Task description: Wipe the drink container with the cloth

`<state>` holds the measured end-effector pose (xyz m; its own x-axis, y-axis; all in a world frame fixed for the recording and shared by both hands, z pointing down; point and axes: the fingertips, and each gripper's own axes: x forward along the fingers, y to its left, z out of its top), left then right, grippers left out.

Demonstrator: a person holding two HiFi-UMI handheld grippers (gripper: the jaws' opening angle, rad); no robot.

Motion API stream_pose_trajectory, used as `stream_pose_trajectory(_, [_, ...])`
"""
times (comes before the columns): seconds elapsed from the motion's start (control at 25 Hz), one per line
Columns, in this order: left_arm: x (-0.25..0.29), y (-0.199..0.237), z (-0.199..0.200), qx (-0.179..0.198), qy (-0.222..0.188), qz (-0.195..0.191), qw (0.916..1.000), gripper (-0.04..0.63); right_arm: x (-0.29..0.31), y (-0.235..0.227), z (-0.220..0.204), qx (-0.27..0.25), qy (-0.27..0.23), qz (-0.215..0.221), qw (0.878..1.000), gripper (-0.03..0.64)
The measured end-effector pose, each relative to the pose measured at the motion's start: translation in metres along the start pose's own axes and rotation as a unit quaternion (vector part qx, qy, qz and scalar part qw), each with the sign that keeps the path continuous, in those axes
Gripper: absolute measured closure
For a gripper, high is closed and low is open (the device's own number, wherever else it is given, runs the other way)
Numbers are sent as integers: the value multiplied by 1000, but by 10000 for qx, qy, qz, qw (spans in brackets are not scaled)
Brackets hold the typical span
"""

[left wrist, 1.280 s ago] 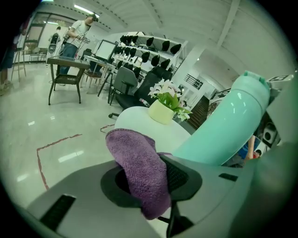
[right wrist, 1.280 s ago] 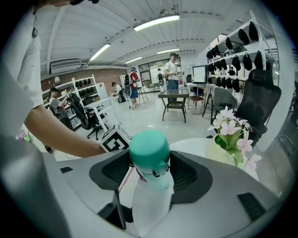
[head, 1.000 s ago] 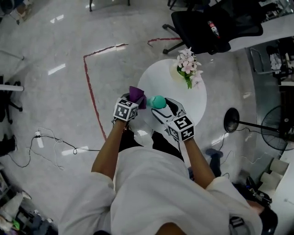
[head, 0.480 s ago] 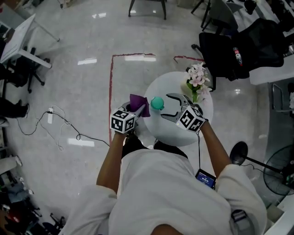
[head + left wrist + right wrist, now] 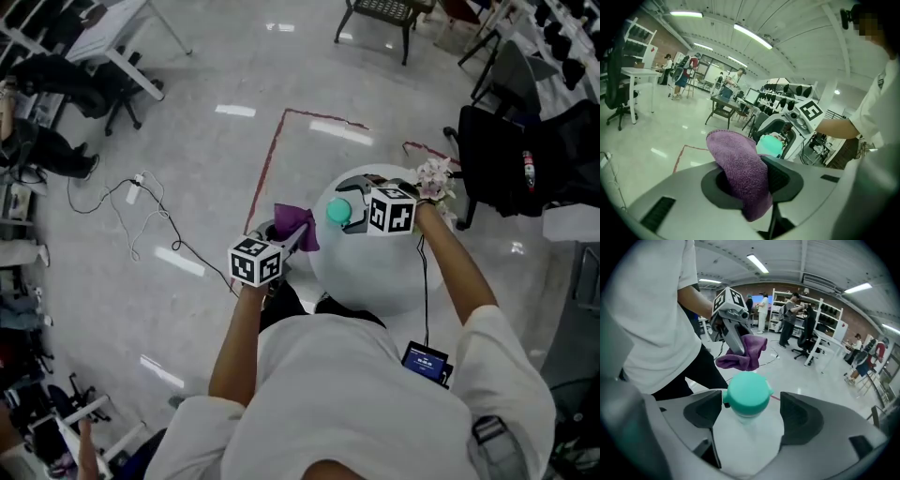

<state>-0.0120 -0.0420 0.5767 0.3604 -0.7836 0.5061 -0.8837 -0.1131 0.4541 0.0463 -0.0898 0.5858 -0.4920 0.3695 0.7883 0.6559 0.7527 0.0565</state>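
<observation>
The drink container (image 5: 338, 212) is a clear bottle with a teal cap (image 5: 748, 393), standing on the round white table (image 5: 375, 272). My right gripper (image 5: 349, 206) reaches down around it from the right. Its jaws have just been opening and stand wide, with the bottle (image 5: 768, 145) between them and a gap at the cap's right side. My left gripper (image 5: 295, 234) is shut on a purple cloth (image 5: 298, 223), held off the table's left edge, apart from the bottle. The cloth (image 5: 740, 173) bulges up between its pads and hangs bunched in the right gripper view (image 5: 743, 355).
A pot of pink and white flowers (image 5: 434, 178) stands at the table's far right edge. A black office chair (image 5: 506, 159) is just beyond it. Red tape (image 5: 272, 159) marks the floor to the left, with cables (image 5: 141, 216) further left. People and desks fill the room behind.
My right gripper has rolled over around the bottle and its jaws have widened. My left gripper with the cloth has lifted and drawn away from the bottle to the left.
</observation>
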Motion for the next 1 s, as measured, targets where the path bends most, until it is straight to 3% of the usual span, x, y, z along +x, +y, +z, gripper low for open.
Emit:
stream_pose_trajectory(0.12, [-13,2,-7,-92,23,206,9997,474,13,4,10,-394,60,362,9986,236])
stream_pose_trajectory(0.28, [-25,-3,-10,-140,-57,207,9997,474,19,6,16,-506,-4,441,9977,245])
stream_pose_trajectory(0.44, [-27,0,-10,-74,14,176,9998,474,22,6,24,-115,-231,93,9996,247])
stream_pose_trajectory(0.56, [-17,-2,2,19,30,-41,10000,474,18,1,18,522,-350,-489,9968,247])
stream_pose_trajectory(0.84, [16,1,41,456,164,-633,9968,474,10,-14,12,2098,-374,-1981,9567,249])
stream_pose_trajectory(1.0, [40,6,62,545,147,-828,9950,474,9,-25,6,2838,-275,-2564,9236,249])
